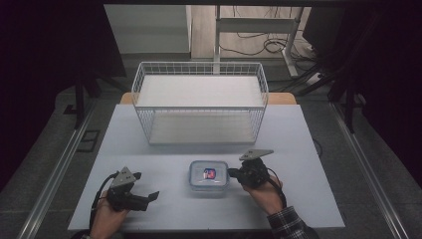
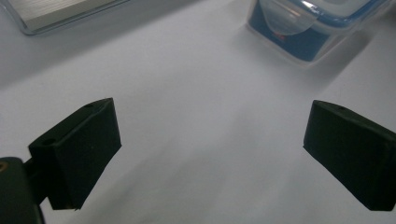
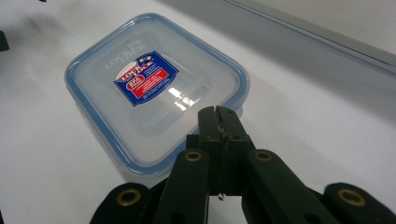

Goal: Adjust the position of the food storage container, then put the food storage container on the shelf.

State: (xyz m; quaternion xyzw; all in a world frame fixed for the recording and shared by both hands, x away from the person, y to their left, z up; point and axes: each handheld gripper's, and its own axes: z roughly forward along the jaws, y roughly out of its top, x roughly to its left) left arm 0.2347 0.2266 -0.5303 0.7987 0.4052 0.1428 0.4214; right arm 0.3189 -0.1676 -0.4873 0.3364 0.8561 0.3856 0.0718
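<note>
In the high view we see the white table [image 1: 164,149] lit evenly from above, while the room around it falls nearly black. The picture is soft and low in contrast. In the right gripper view, 1 glare patch sits on the lid of the container [image 3: 154,88], and the label reads sharp; the black links at the bottom are blurred. In the left gripper view, the container [image 2: 317,28] is out of focus, with soft grey shadows across the table.

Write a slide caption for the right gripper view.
Right gripper, jaws shut together, at the edge of a clear rectangular plastic food container with a blue-rimmed lid on the white table.
</note>
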